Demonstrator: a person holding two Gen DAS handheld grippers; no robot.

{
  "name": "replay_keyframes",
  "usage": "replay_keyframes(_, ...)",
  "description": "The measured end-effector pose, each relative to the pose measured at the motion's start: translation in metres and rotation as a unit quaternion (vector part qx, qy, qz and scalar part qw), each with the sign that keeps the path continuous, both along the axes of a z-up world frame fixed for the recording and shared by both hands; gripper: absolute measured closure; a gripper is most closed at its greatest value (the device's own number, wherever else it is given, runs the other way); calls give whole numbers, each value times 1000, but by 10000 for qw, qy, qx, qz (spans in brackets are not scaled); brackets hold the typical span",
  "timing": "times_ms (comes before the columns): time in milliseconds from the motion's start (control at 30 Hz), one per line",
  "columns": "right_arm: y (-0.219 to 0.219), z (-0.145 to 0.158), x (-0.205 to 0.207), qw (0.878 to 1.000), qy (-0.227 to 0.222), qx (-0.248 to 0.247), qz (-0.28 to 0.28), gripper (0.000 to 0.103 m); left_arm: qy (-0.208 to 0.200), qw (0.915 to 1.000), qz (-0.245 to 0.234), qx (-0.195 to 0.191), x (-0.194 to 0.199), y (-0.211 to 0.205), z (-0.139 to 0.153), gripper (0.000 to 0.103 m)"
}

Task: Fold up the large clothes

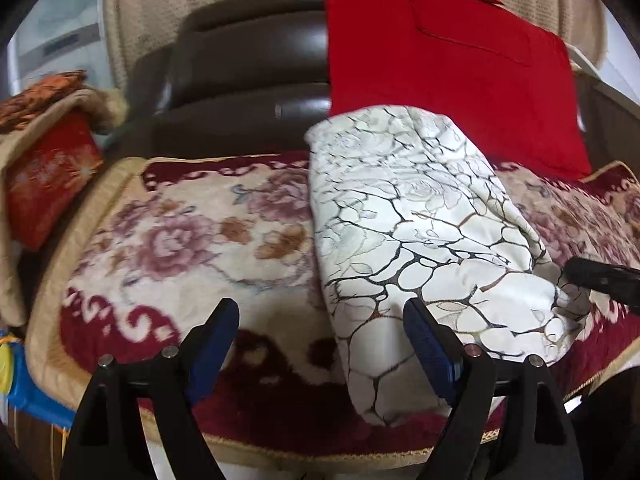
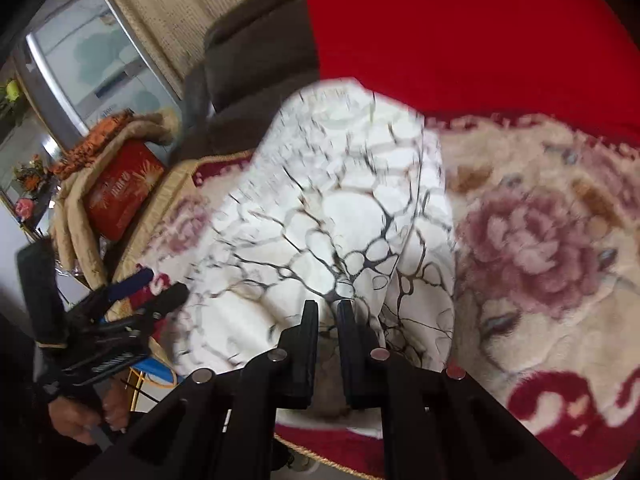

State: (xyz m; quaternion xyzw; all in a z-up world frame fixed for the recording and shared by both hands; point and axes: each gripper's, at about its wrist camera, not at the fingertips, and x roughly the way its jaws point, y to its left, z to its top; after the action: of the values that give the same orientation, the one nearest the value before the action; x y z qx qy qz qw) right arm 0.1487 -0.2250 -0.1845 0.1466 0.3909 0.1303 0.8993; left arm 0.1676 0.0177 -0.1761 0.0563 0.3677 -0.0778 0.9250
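Both views are evenly and fairly brightly lit by soft, diffuse light, with only faint shadows. The glossy dark sofa back (image 1: 248,64) carries pale sheen bands. Fisheye curvature bends everything near the rims, and black vignette fills the corners, heaviest at 10 and 2 o'clock. The left wrist view is mostly sharp. In the right wrist view, motion blur smears the white patterned cloth (image 2: 332,208), strongest toward 12 o'clock.
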Motion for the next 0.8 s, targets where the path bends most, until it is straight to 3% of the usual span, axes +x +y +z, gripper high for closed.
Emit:
replay_keyframes(100,3,22,-19,9996,-232,-142,-48,75,-177,9996,235,41,-18,5,16,18)
replay_keyframes(133,4,31,-28,9992,-350,-166,-61,64,-246,9992,312,59,-25,6,22,18)
replay_keyframes(167,3,38,-35,9988,-449,-162,-72,41,-316,9988,367,67,-31,8,29,18)
replay_keyframes(200,4,46,-42,9981,-587,-129,-97,31,-393,9983,414,70,-36,9,37,18)
replay_keyframes(233,9,55,-46,9973,-717,-125,-130,27,-502,9977,461,69,-42,11,45,18)
replay_keyframes(367,18,82,-65,9937,-1049,-362,-161,27,-942,9935,629,99,-67,17,81,15)
replay_keyframes(400,20,91,-73,9924,-1167,-363,-157,27,-1056,9921,662,124,-74,18,89,10)
replay_keyframes(533,21,112,-93,9904,-1342,-273,-171,27,-1517,9857,705,218,-101,19,123,9)
replay_keyframes(800,30,150,-126,9865,-1599,-256,-238,27,-1924,9776,822,247,-141,17,169,9)
